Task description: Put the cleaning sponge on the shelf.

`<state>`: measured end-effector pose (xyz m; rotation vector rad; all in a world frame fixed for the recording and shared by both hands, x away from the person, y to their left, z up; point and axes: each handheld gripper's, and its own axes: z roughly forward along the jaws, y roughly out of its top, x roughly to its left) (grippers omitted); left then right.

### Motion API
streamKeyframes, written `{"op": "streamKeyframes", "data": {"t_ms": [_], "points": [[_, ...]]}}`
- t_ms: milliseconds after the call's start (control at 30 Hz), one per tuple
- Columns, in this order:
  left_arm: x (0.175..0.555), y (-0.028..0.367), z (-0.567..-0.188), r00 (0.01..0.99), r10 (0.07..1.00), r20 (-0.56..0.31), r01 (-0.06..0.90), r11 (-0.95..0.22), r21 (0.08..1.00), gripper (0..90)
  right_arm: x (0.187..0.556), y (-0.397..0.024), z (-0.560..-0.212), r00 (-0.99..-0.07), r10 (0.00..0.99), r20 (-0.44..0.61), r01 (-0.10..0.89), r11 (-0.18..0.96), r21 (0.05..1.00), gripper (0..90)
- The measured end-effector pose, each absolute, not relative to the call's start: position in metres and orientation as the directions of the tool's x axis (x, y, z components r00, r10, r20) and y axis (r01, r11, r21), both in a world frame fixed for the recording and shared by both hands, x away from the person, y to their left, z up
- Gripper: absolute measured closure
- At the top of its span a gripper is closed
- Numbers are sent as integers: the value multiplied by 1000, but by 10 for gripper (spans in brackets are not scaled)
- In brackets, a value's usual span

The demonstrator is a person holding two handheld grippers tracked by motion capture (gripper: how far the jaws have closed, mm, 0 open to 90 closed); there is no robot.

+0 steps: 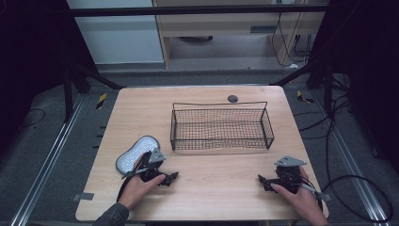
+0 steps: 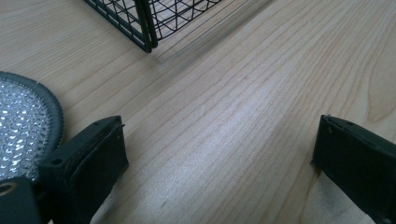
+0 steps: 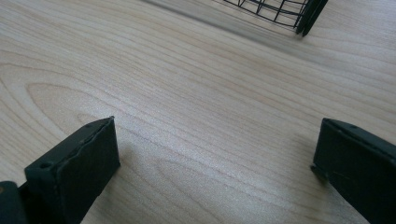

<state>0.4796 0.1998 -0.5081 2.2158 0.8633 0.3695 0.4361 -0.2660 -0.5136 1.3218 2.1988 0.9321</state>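
On the light wood table (image 1: 211,188), near its front edge, a person rests both hands w/ a two-jaw gripper in each. The left gripper (image 1: 170,178) sits at about 7 o'clock from the table's middle, tips pointing toward 3 o'clock; its jaws stand wide apart w/ nothing but bare wood between them, as the left gripper view shows (image 2: 219,149). Just beside it, at roughly 10 o'clock from the gripper, lies the oval pad (image 1: 135,154), grey-rimmed w/ a silvery, bumpy face, flat on the table and angled so its long axis runs from 7 to 1 o'clock. In the left gripper view the pad (image 2: 23,126) lies right next to the left-hand jaw; can't tell if it touches. The right gripper (image 1: 262,180) is at approx. 5 o'clock from the table's middle, tips pointing toward 9 o'clock, well apart from the left one; its jaws are also spread wide over empty wood (image 3: 217,149), holding nothing. The black wire basket (image 1: 221,143) stands upright toward 12 o'clock, beyond both grippers, long side across the table, w/ nothing visible inside. A corner of it shows at the top of each gripper view (image 2: 144,28) (image 3: 299,14). The pad is near the basket's front left corner but apart from it.
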Motion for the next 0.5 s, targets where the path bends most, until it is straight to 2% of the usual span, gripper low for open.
{"op": "streamKeyframes", "data": {"t_ms": [267, 333, 400, 500], "points": [[471, 210, -487, 754, 655, 43, 407, -518, 752, 40, 436, -266, -514, -466, 885, -3, 610, 324, 723, 4], [467, 214, -477, 754, 652, 80, 381, -533, 756, 46, 435, -266, -514, -464, 886, -4, 611, 323, 723, 4], [466, 215, -474, 749, 655, 97, 381, -546, 747, 56, 435, -266, -514, -462, 887, -5, 611, 323, 723, 4], [462, 217, -463, 716, 694, 73, 437, -528, 728, 62, 435, -266, -514, -462, 887, -5, 611, 323, 723, 4]]}}
